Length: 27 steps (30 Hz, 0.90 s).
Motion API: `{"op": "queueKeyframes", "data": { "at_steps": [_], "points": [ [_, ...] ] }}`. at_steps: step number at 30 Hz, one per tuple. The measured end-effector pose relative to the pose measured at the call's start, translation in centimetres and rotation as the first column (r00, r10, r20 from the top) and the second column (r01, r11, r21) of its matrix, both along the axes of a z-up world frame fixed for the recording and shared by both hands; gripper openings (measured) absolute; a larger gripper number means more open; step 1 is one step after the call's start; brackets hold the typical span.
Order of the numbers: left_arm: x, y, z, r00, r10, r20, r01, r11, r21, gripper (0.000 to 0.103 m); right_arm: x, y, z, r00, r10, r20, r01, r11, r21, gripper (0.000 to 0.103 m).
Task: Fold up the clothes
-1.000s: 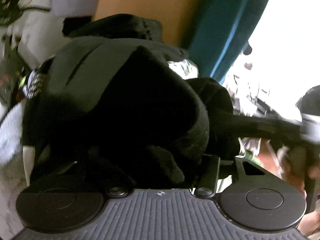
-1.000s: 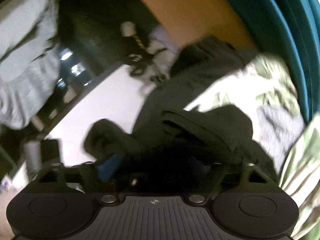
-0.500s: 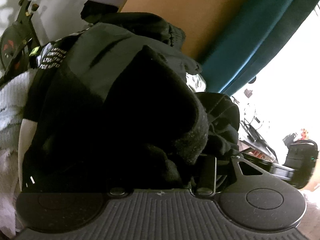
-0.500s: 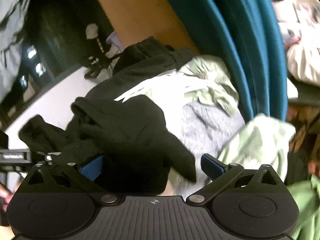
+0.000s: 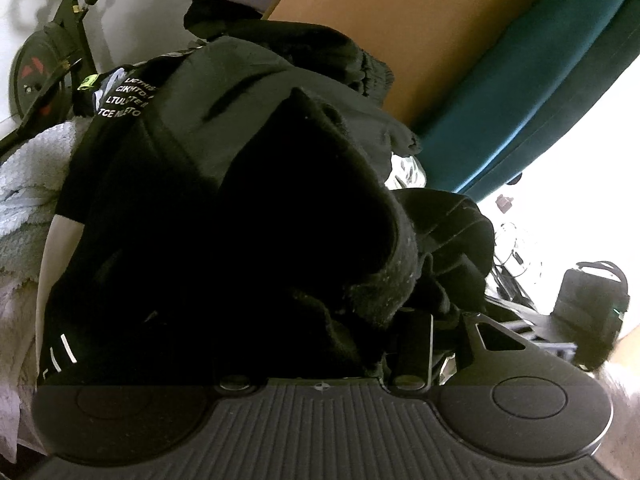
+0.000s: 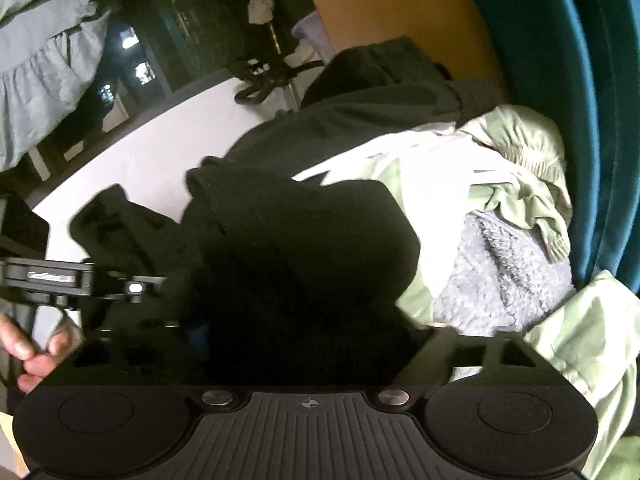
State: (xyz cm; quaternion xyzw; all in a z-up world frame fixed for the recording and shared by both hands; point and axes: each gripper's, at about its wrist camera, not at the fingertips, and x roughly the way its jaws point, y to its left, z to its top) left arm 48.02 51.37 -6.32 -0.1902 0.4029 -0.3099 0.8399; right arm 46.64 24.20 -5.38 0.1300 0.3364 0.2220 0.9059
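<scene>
Black garment [image 5: 248, 216] bunched over left gripper [image 5: 332, 344], fingers buried, grip state unclear, right gripper [image 6: 308, 336] likewise smothered, can't tell, green top [image 6: 516, 184] and grey fleece [image 6: 504, 276] just beside.

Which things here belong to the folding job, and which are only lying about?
For the job:
- black garment, bunched over both grippers
- left gripper
- right gripper
- green garment
- grey fleece

Lying about:
- exercise bike
- teal sofa
- black bag
</scene>
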Motion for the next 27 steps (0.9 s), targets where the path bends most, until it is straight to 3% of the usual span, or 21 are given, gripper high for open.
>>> {"op": "queueKeyframes", "data": {
  "at_steps": [1, 2, 5, 7, 9, 13, 17, 27],
  "points": [
    [0.0, 0.0, 0.0, 1.0, 0.006, -0.005, -0.006, 1.0, -0.002, 0.046, -0.5, 0.2, 0.3, 1.0, 0.016, 0.002, -0.016, 1.0, 0.019, 0.047],
    [0.0, -0.1, 0.1, 1.0, 0.011, -0.007, -0.011, 1.0, -0.002, 0.046, -1.0, 0.7, 0.5, 0.999, 0.034, 0.01, -0.034, 0.999, 0.014, 0.047],
    [-0.1, -0.2, 0.0, 1.0, 0.013, -0.011, -0.013, 1.0, -0.003, 0.046, -1.9, 2.7, 0.8, 0.996, 0.062, 0.057, -0.055, 0.992, -0.117, 0.053],
    [0.0, -0.3, 0.0, 1.0, 0.017, -0.013, -0.017, 1.0, -0.004, 0.046, -1.5, 2.7, 0.2, 0.998, 0.024, 0.053, -0.019, 0.995, -0.096, 0.065],
    [-0.1, -0.4, 0.1, 1.0, 0.021, -0.01, -0.021, 1.0, 0.005, 0.044, -1.4, 2.5, -0.1, 0.999, -0.004, 0.041, 0.006, 0.999, -0.054, 0.063],
    [-1.0, -1.3, 1.5, 0.999, 0.003, 0.052, -0.007, 0.997, 0.075, 0.035, -2.5, 3.7, 0.8, 0.996, 0.009, 0.09, 0.0, 0.995, -0.103, 0.039],
    [-2.3, -1.5, 3.2, 0.994, -0.018, 0.106, 0.009, 0.996, 0.092, 0.033, -4.4, 4.1, 2.6, 0.989, -0.009, 0.148, 0.025, 0.994, -0.108, 0.035],
    [-6.1, -1.5, 9.8, 0.957, -0.029, 0.288, 0.031, 1.0, -0.003, 0.033, -8.7, 2.5, 8.7, 0.943, -0.095, 0.319, 0.112, 0.993, -0.035, 0.035]
  ]
}}
